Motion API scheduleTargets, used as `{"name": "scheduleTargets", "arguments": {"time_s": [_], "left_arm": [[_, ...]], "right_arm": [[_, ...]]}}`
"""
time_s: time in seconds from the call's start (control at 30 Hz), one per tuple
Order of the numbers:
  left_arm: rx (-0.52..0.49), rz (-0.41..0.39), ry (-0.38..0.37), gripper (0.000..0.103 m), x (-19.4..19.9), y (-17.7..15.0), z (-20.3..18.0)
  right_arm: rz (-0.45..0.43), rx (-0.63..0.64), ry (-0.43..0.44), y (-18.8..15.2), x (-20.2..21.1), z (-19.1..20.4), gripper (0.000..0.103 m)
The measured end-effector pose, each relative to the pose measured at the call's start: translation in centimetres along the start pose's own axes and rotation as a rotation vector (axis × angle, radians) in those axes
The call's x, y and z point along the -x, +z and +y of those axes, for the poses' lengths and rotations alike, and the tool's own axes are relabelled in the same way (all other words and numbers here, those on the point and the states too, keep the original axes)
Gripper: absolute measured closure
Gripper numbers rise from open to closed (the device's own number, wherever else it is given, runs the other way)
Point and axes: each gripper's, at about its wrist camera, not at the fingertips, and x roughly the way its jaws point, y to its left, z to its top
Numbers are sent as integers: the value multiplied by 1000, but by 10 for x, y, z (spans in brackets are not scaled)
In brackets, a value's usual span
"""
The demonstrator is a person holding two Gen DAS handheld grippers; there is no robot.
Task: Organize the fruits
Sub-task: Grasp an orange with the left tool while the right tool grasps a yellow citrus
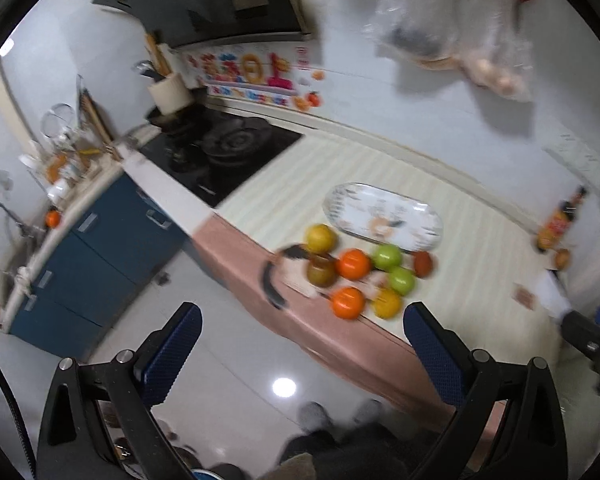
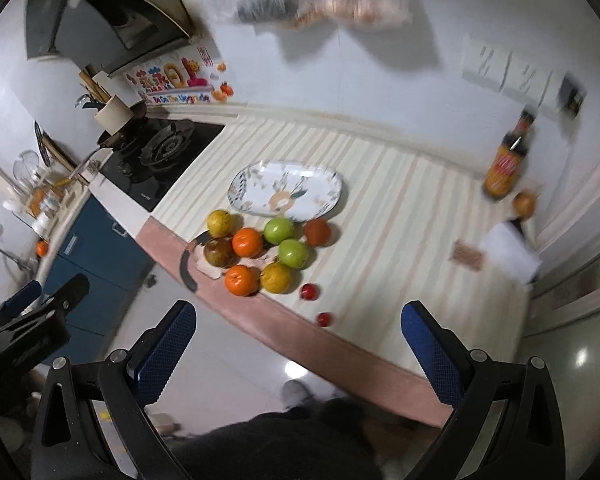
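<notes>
A cluster of fruit lies near the front edge of the striped counter: oranges (image 2: 242, 279), green apples (image 2: 279, 230), yellow fruits (image 2: 219, 223), a brown fruit (image 2: 217, 251) and two small red fruits (image 2: 309, 291). The cluster also shows in the left wrist view (image 1: 352, 264). A white patterned oval plate (image 2: 286, 190) lies empty just behind it, also in the left wrist view (image 1: 382, 216). My left gripper (image 1: 300, 322) and right gripper (image 2: 298, 320) are both open and empty, held in the air in front of the counter edge.
A black gas stove (image 2: 160, 156) sits left of the striped mat. A sauce bottle (image 2: 506, 164) and a white paper (image 2: 510, 256) stand at the right. Plastic bags (image 1: 452, 36) hang on the wall. A black curved handle (image 2: 186, 270) lies beside the fruit.
</notes>
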Motion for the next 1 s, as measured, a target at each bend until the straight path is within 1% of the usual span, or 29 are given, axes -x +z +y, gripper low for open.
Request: {"name": "scheduleTargets", "arguments": {"time_s": [0.07, 0.1, 0.13, 0.2, 0.27, 0.3, 0.33, 0.4, 0.5, 0.53, 0.57, 0.6, 0.7, 0.73, 0.77, 0.83, 0.9, 1.0], "left_arm": [[1, 15, 59, 0, -28, 5, -1], [-1, 37, 78, 0, -44, 7, -2], [-5, 60, 87, 0, -59, 8, -1], [-18, 113, 123, 0, -93, 8, -1], [-20, 175, 155, 0, -128, 7, -1], [-15, 198, 164, 0, -141, 0, 5], [-5, 233, 170, 0, -155, -3, 8], [29, 302, 162, 0, -180, -9, 11], [69, 381, 158, 0, -214, -18, 13], [80, 399, 151, 0, -221, -20, 13], [88, 416, 143, 1, -229, -25, 13], [97, 432, 134, 1, -234, -27, 12], [124, 470, 92, 1, -250, -29, 9], [131, 480, 80, 1, -253, -29, 9], [136, 487, 70, 1, -258, -29, 6], [139, 493, 44, 1, -262, -27, 1], [145, 511, 7, 1, -268, -27, -4], [156, 532, -55, 1, -281, -26, -14]], "right_arm": [[39, -29, 30, 4, -34, -6, 0], [56, -36, 40, 5, -50, -9, 0], [90, -57, 55, 9, -81, -14, 0], [142, -85, 86, 12, -120, -21, 0], [216, -131, 120, 11, -175, -28, 1], [245, -147, 132, 10, -197, -29, 3], [300, -180, 153, 10, -232, -33, 5], [381, -235, 192, 6, -282, -35, 12], [453, -287, 216, 2, -337, -36, 22], [476, -307, 228, 1, -356, -34, 24], [482, -319, 240, 0, -367, -34, 26], [479, -332, 285, 0, -379, -31, 32], [514, -307, 264, 3, -401, -19, 34], [520, -279, 246, 2, -408, -13, 38], [521, -261, 241, 2, -409, -10, 43], [541, -249, 241, 0, -411, -9, 43], [537, -246, 240, -2, -407, -12, 43], [524, -248, 239, 4, -387, -20, 43]]}}
